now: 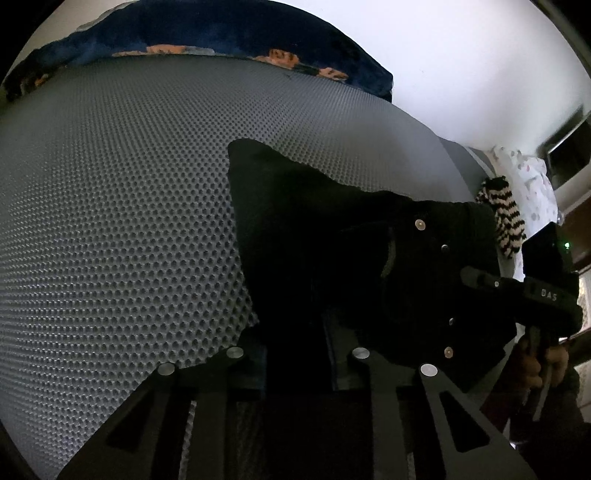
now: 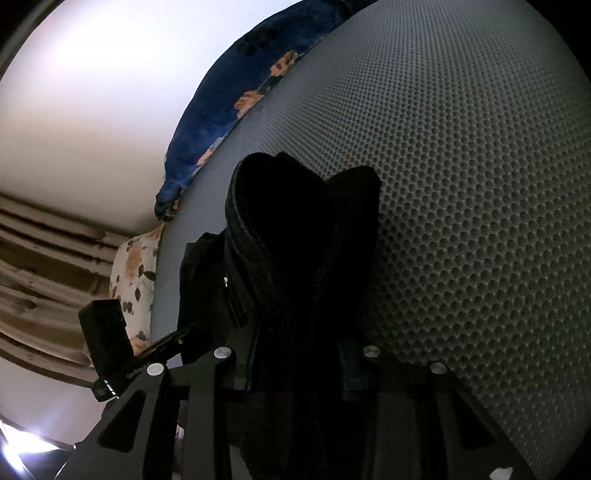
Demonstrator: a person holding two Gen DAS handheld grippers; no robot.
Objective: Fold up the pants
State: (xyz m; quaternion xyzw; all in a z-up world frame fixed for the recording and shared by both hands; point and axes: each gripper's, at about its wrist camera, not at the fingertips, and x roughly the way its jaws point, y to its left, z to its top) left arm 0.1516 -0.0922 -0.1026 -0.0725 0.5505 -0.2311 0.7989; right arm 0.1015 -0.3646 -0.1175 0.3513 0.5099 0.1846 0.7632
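Note:
Black pants [image 1: 332, 240] lie bunched on a grey dimpled mat [image 1: 129, 203], their waist with metal buttons toward the right. My left gripper [image 1: 295, 343] sits at their near edge, its jaws narrow with black fabric filling the gap. The right gripper [image 1: 476, 277] reaches in from the right onto the waist, held by a hand [image 1: 543, 365]. In the right wrist view the pants [image 2: 295, 221] rise in thick folds from my right gripper [image 2: 299, 343], shut on the cloth. The left gripper [image 2: 173, 338] comes in from the left at the pants' edge.
A dark blue floral blanket [image 1: 221, 29] lies along the mat's far edge. A black-and-white striped cloth [image 1: 504, 218] and a white patterned cloth [image 1: 532, 177] sit off the mat's right side. A floral pillow [image 2: 135, 269] rests by a wood-panelled wall [image 2: 37, 277].

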